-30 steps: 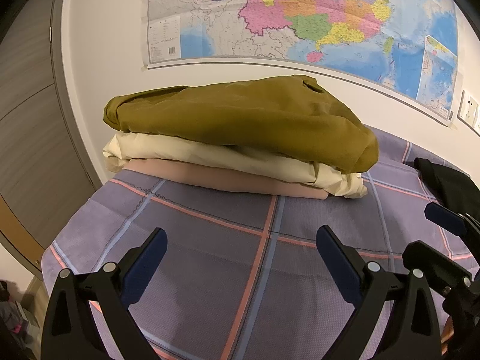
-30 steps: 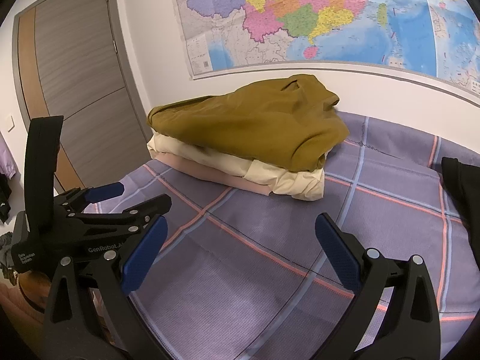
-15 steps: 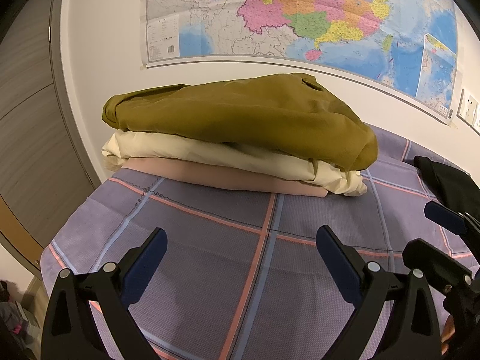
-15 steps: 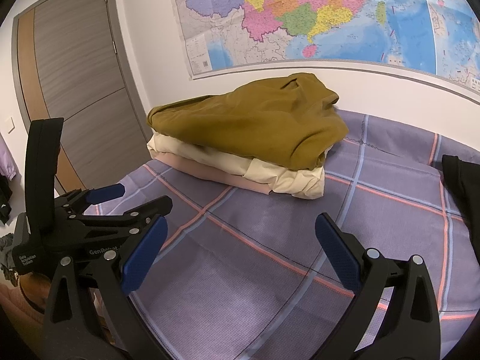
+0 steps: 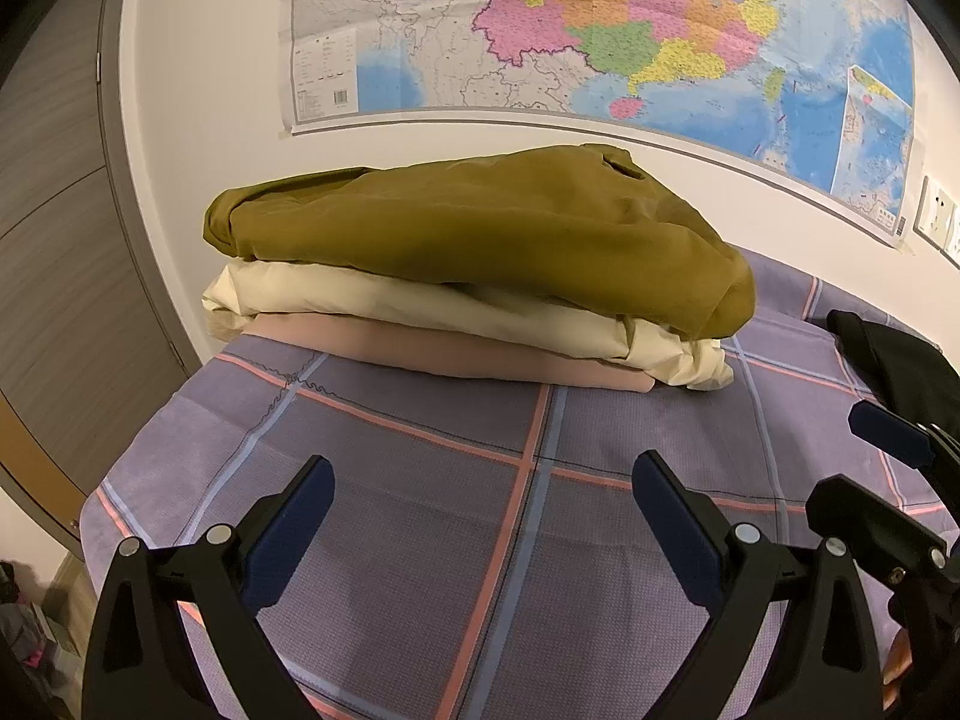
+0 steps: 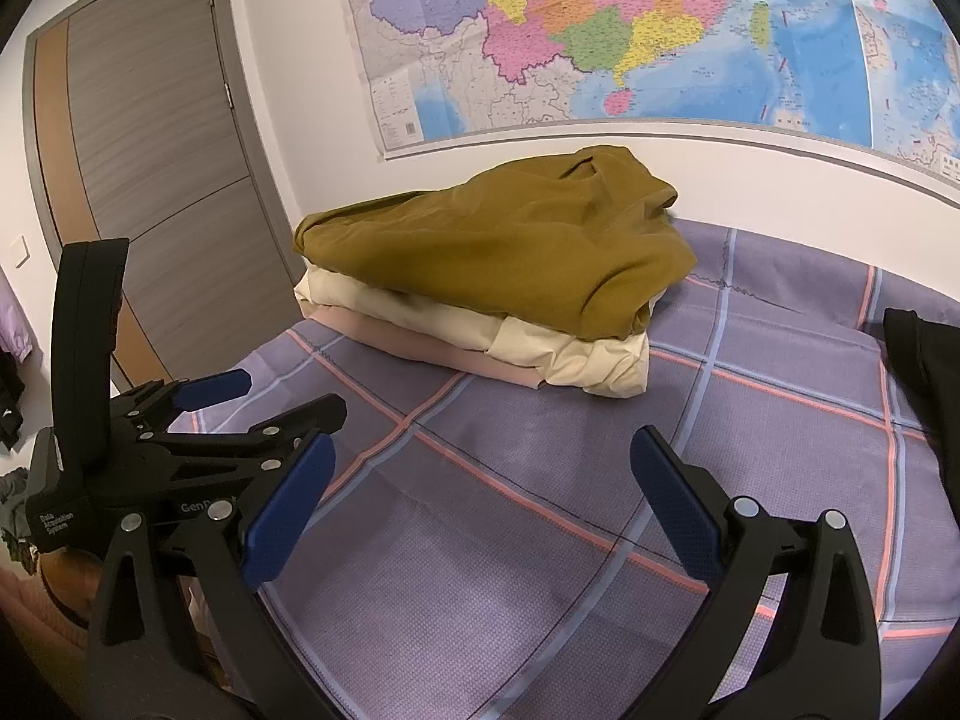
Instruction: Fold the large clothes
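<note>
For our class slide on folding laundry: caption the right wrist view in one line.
Open right gripper hovers over a plaid bedsheet, facing three stacked folded garments; open left gripper alongside.

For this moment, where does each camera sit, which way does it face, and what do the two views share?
Left wrist: on the left gripper, open over the purple plaid bedsheet, facing the folded olive garment atop the cream and pink stack, wall map behind; the right gripper's blue-padded finger intrudes at right.
Right wrist: on the right gripper, open, facing the same stack obliquely, grey door at left; the left gripper shows at left.
Shared: stack, sheet, map, black garment.
</note>
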Action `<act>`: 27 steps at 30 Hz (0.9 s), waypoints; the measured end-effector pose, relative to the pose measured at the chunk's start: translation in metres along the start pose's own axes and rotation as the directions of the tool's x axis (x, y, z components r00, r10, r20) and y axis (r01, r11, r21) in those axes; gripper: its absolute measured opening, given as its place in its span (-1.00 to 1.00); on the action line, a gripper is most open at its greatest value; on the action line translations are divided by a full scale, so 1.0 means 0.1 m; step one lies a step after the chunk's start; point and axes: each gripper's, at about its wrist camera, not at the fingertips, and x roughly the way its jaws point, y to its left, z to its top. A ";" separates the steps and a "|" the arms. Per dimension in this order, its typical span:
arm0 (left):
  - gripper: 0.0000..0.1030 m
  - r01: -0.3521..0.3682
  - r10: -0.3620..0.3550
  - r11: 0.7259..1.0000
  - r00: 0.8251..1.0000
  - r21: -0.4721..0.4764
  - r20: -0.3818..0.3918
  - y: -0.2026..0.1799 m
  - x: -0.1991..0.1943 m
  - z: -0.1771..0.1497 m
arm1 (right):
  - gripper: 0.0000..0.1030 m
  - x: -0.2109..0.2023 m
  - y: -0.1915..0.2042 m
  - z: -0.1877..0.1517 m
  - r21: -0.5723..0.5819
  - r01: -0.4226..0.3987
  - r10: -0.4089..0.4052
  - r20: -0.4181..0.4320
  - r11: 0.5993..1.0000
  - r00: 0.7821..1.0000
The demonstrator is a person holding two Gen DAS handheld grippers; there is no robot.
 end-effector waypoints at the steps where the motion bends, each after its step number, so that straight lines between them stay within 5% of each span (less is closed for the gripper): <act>1: 0.87 0.000 0.000 1.000 1.000 0.000 -0.001 0.00 0.00 0.00 | 0.89 0.00 0.00 0.00 0.001 0.001 -0.001 0.000 1.000 1.000; 27: 0.87 0.004 -0.003 1.000 1.000 0.003 -0.007 -0.01 0.02 0.00 | 0.89 0.01 0.00 -0.01 0.007 -0.002 0.002 -0.001 1.000 1.000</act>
